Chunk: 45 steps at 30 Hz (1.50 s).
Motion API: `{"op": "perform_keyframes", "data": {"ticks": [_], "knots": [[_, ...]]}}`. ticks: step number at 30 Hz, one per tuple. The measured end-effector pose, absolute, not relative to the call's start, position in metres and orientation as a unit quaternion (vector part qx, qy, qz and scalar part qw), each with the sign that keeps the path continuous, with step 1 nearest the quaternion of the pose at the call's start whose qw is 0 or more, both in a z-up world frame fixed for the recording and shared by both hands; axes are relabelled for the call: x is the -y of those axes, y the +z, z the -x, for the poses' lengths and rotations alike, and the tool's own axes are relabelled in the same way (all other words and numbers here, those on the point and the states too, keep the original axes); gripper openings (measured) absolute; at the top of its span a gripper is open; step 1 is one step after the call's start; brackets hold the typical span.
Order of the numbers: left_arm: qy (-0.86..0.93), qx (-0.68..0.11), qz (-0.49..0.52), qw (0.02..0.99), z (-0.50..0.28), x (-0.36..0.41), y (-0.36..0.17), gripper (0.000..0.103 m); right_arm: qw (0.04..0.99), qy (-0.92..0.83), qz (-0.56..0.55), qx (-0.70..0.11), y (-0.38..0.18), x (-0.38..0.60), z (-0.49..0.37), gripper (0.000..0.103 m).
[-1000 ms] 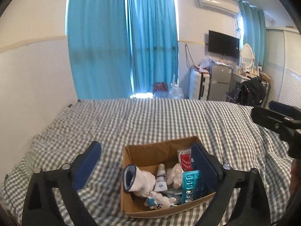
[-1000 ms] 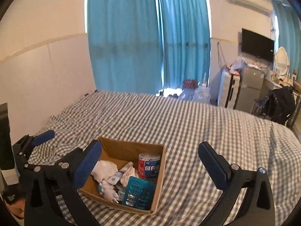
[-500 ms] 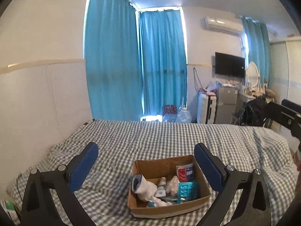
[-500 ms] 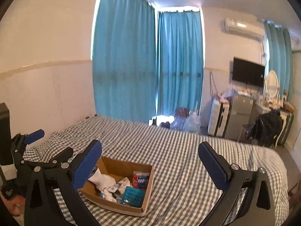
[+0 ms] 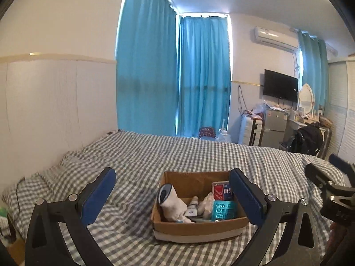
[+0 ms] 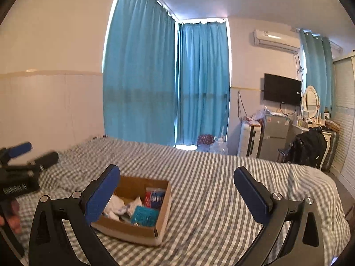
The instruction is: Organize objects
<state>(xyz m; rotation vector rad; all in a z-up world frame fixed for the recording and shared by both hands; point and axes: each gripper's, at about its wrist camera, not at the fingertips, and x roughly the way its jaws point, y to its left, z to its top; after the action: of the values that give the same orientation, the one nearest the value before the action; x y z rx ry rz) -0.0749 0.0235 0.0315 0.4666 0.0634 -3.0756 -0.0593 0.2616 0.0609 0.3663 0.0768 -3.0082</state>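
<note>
A brown cardboard box (image 5: pixel 195 227) sits on the grey checked bed and shows in the right wrist view (image 6: pixel 137 230) too. In it lie a white rolled sock (image 5: pixel 170 204), a small white bottle (image 5: pixel 193 207), a red and blue can (image 5: pixel 221 190) and a teal pack (image 5: pixel 223 210). My left gripper (image 5: pixel 173 196) is open and empty, held back above the box. My right gripper (image 6: pixel 176 190) is open and empty, to the right of the box.
The checked bed (image 5: pixel 155 155) spreads wide around the box. A white wall panel (image 5: pixel 55 110) runs along the left. Blue curtains (image 5: pixel 177 77), a suitcase, a small fridge (image 5: pixel 275 128), a TV and a chair with a black bag (image 5: pixel 308 139) stand beyond the bed.
Both grippers have drawn back and up from the box, so it looks smaller and more of the room shows. Both stay open and empty. The box's contents have not moved.
</note>
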Motion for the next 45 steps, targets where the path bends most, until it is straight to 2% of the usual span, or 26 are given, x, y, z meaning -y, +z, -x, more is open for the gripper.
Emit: {"op": "perform_keyframes", "data": {"ticks": [10, 19, 45], "knots": [[-0.984, -0.006, -0.177, 0.010, 0.075, -0.034, 0.012, 0.103, 0.053, -0.985, -0.165, -0.017, 0.037, -0.257, 0.069, 0.103], [-0.982, -0.009, -0.186, 0.012, 0.074, -0.029, 0.009, 0.103, 0.044, -0.985, -0.167, 0.005, 0.036, -0.263, 0.067, 0.103], [-0.981, -0.011, -0.194, 0.008, 0.073, -0.028, 0.005, 0.103, 0.056, -0.981, -0.188, -0.001, 0.026, -0.252, 0.071, 0.103]]}}
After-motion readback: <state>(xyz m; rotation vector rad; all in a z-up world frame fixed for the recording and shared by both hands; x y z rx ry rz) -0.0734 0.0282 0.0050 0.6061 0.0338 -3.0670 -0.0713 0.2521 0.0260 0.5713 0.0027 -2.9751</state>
